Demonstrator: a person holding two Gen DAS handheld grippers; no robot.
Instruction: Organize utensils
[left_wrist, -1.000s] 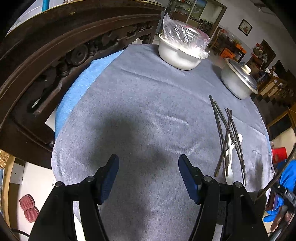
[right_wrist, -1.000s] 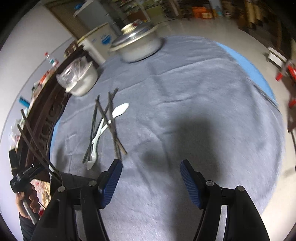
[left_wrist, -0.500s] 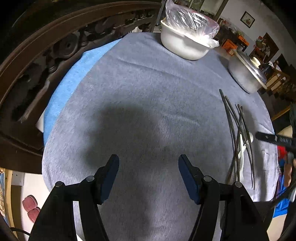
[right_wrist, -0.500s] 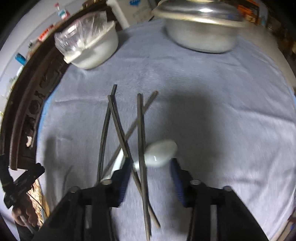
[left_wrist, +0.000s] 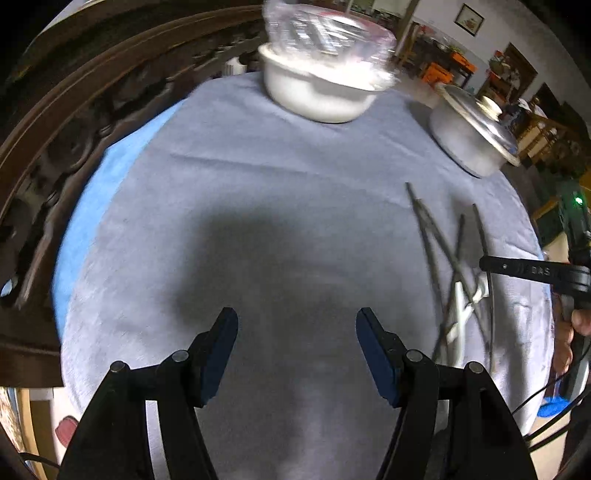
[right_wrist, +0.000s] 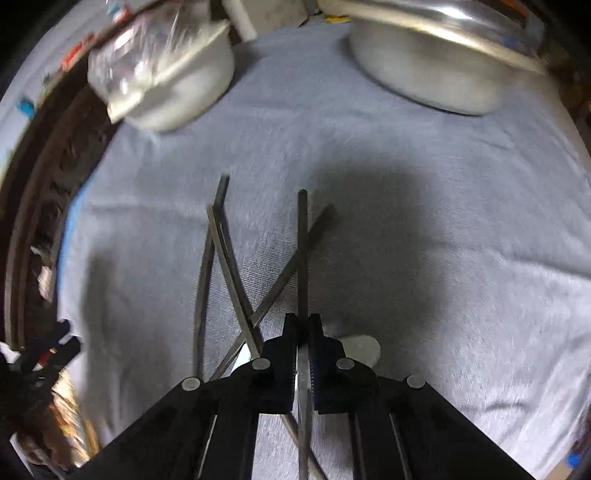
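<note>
Chopsticks lie crossed over a white spoon near the bench's edge, where the right gripper has its fingers clamped narrow on one dark chopstick. Left gripper hangs wide and empty over bare grey cloth; a wrapped white bowl and lidded pot stand at the far edge.

Round worktop, blue, covered by grey cloth. On cloth: white bowl at 12 o'clock, lidded metal pot at 2, crossed dark chopsticks and white spoon at 3.
</note>
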